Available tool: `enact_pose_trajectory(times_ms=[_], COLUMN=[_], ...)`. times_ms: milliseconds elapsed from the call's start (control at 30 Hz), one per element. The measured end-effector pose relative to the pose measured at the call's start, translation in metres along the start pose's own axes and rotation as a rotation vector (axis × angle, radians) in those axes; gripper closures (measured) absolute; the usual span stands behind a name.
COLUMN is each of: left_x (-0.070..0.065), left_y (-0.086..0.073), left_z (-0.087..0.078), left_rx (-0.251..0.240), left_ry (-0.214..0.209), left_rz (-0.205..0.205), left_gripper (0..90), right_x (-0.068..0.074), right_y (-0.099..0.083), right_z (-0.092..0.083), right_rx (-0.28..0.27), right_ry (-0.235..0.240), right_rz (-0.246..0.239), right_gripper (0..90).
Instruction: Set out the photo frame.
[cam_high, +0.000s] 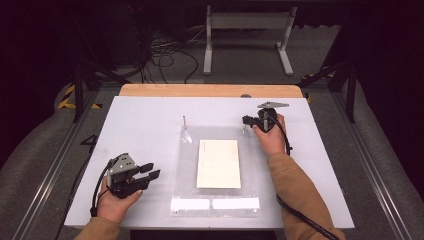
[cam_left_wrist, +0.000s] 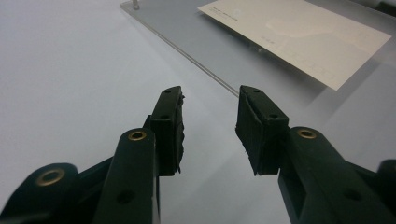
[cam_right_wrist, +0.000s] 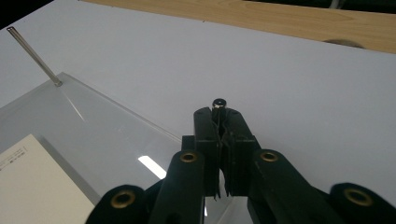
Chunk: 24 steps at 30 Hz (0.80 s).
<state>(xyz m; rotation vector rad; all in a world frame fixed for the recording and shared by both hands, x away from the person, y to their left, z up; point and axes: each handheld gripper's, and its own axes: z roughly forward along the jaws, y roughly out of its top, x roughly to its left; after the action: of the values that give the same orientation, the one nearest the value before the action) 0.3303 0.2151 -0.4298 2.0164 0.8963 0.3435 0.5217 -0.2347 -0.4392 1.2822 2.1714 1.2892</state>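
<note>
White table top (cam_high: 145, 120) under both grippers, flat and bare around them. Strip of wood (cam_high: 210, 90) along the far edge, just past the right gripper (cam_high: 247, 120). Grey floor (cam_high: 240, 70) further off, with black cables (cam_high: 165, 55) and a white stand (cam_high: 247, 22) in the dark room behind.

Clear plate (cam_high: 187, 170) lying flat between the two grippers, its far right corner right under the right gripper. Cream card (cam_high: 218, 163) flat on the middle of the plate, a little way to the near side of the right gripper and off to the right of the left gripper (cam_high: 152, 170). Two white labels (cam_high: 215, 203) side by side along the near edge of the plate.

Right gripper pressed together, pinching a thin metal pin (cam_right_wrist: 218, 102) at that far right corner. Round top of the pin just peeking out between the tips of the jaws in the right gripper view. Pin standing straight up, long way running from the plate up to the ceiling. Second pin (cam_high: 184, 124) at the far left corner, well off to the left of the right gripper, also upright and touched by nothing.

Card with its long way running from near to far, short ends facing the labels and the pins.

Left gripper spread apart, nothing between its jaws, low over the table just left of the plate, tips aimed toward the plate and card.
</note>
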Motion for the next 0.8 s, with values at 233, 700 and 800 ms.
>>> enact_pose_trajectory(times_ms=[233,700,800], left_x=[-0.005,-0.007,-0.009], left_y=[-0.003,-0.014,-0.015], left_z=[0.000,-0.006,-0.007], left_rx=[-0.035,-0.057,-0.071], left_ry=[0.012,0.012,0.007], left_rz=[0.081,0.178,0.204], left_gripper=[50.6,45.6,43.8], right_x=[-0.003,-0.007,-0.008], right_y=[0.004,0.007,0.007], right_z=[0.002,0.005,0.005], right_rx=[0.021,0.035,0.036], right_ry=[0.012,0.024,0.025], right_rz=[0.035,0.082,0.089], right_gripper=[86.1,86.0,86.0])
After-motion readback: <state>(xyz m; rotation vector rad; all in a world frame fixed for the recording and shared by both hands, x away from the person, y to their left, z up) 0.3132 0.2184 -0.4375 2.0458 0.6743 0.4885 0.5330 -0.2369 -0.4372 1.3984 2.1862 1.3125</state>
